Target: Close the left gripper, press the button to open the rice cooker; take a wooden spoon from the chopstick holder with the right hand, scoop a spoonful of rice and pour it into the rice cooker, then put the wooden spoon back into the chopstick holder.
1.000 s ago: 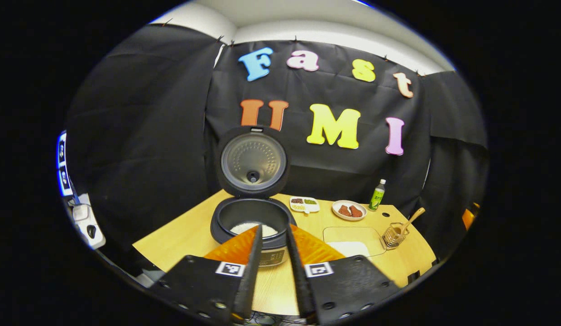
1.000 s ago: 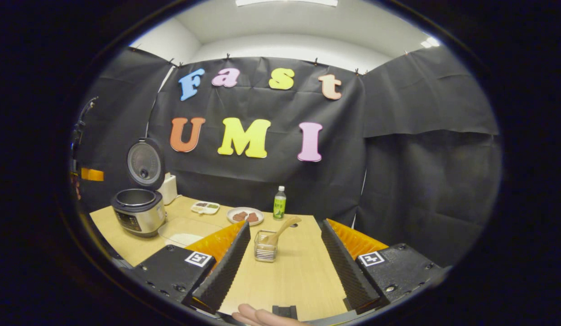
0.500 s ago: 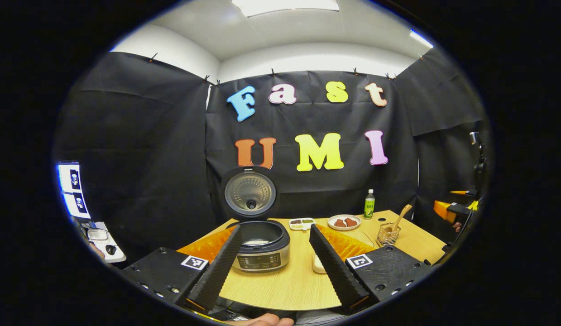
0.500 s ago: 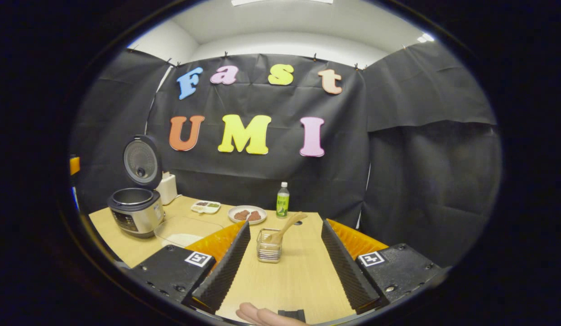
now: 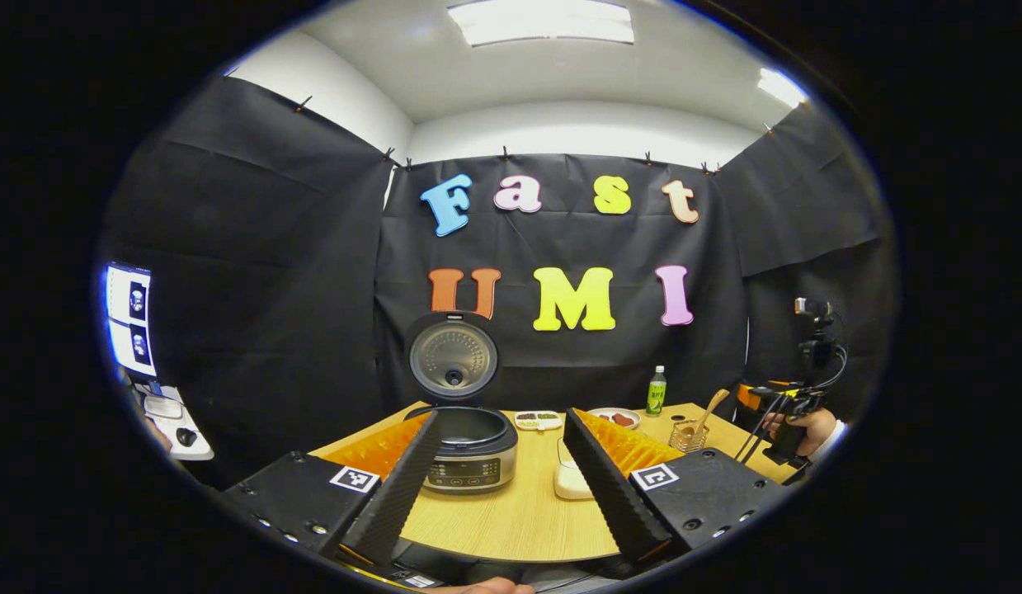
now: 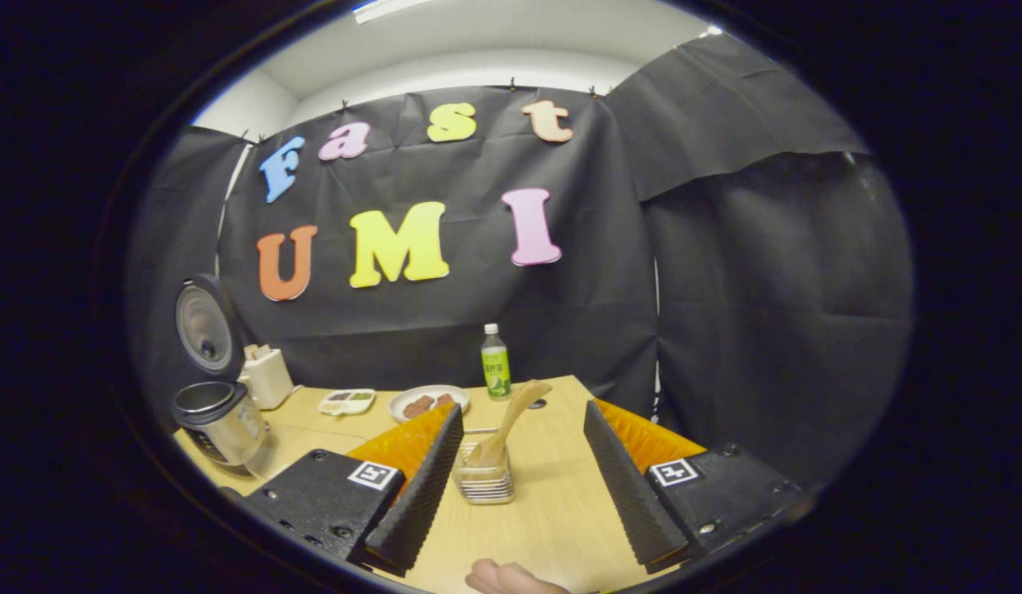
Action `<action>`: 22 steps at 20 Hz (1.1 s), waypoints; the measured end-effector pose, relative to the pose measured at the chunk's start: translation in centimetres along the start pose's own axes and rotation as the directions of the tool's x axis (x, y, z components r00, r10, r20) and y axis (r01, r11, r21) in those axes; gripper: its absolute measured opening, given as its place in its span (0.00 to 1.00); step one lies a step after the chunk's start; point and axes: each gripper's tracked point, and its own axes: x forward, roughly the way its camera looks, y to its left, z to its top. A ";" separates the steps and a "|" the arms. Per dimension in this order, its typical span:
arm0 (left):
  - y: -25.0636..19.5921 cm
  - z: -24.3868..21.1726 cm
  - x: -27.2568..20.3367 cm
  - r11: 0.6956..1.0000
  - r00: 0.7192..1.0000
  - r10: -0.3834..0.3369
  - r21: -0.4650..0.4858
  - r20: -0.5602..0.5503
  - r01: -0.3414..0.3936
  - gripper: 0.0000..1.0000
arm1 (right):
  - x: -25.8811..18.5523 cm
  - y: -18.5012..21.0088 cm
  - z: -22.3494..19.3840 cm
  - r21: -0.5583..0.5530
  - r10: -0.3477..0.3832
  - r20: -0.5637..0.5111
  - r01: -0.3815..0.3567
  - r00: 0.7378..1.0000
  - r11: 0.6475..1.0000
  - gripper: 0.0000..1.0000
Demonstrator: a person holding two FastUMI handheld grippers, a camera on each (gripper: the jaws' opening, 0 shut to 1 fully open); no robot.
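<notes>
Nearer now, right gripper [image 6: 523,483] fingers spread wide, empty, before the wooden spoon [image 6: 504,427]; left gripper [image 5: 498,474] likewise.

The rice cooker [image 5: 465,450] stands at the table's [image 5: 519,520] left edge. The chopstick holder [image 6: 484,478], wooden spoon [image 6: 506,425] in it, stands near the right edge, before the bottle [image 6: 495,363].

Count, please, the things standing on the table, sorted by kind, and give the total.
Rice cooker, lid up: 1
Chopstick holder: 1
Wooden spoon in the holder: 1
Green bottle: 1
Round plate with brown food: 1
Small divided dish: 1
Shallow clear tray beside the cooker: 1
White boxy thing behind the cooker: 1
Total: 8
</notes>
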 end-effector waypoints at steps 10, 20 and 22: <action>2.3 -3.9 1.5 0.999 0.997 0.034 0.027 -0.072 -0.032 0.96 | 10.0 1.2 -6.1 0.082 0.063 -0.130 -0.053 0.989 0.995 0.95; 4.6 -6.8 3.9 0.997 0.986 0.075 -0.007 -0.147 -0.077 0.95 | 16.7 1.7 -5.8 0.044 0.058 -0.099 -0.054 0.993 0.998 0.82; 5.3 -6.9 4.0 0.996 0.986 0.079 -0.023 -0.149 -0.084 0.96 | 16.3 3.0 -5.0 0.130 0.126 -0.082 -0.115 0.989 0.985 0.50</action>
